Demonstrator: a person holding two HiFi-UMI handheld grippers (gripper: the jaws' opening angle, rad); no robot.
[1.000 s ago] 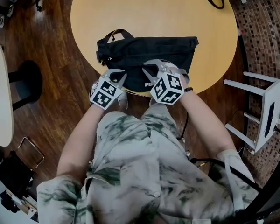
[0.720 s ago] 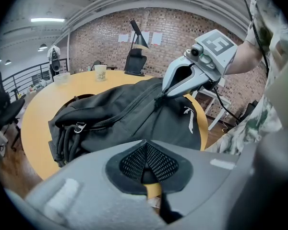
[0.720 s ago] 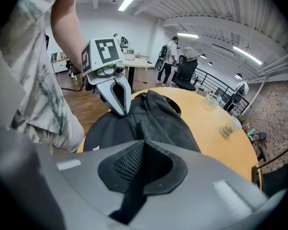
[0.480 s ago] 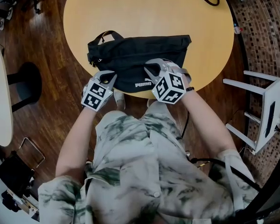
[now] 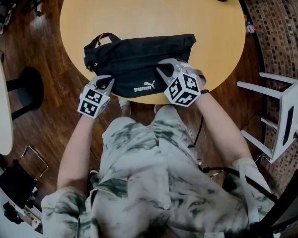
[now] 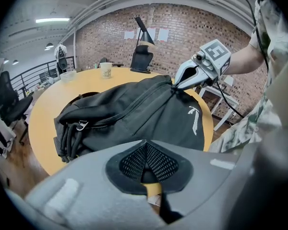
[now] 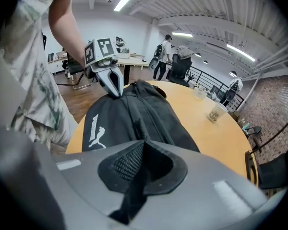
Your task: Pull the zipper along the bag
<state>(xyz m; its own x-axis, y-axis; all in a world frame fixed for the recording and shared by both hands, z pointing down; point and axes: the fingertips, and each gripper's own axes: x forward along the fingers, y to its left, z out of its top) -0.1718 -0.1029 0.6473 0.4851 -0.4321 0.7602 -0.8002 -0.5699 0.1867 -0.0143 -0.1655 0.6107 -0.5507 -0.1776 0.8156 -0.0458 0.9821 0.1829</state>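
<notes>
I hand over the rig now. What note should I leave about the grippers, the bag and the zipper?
Left gripper: shut, empty, beside the bag's near left corner.
Right gripper: shut on a black strip, apparently the zipper pull, right of the bag's middle.
The bag lies at the near edge of the round table.
Done: pull gripped. Left: draw it along the bag; how far the zipper has run, I cannot tell.

Bag: black fabric bag, lying on round pale wooden table
Left gripper: at bag's near-left edge
Right gripper: tips on bag's right half
</notes>
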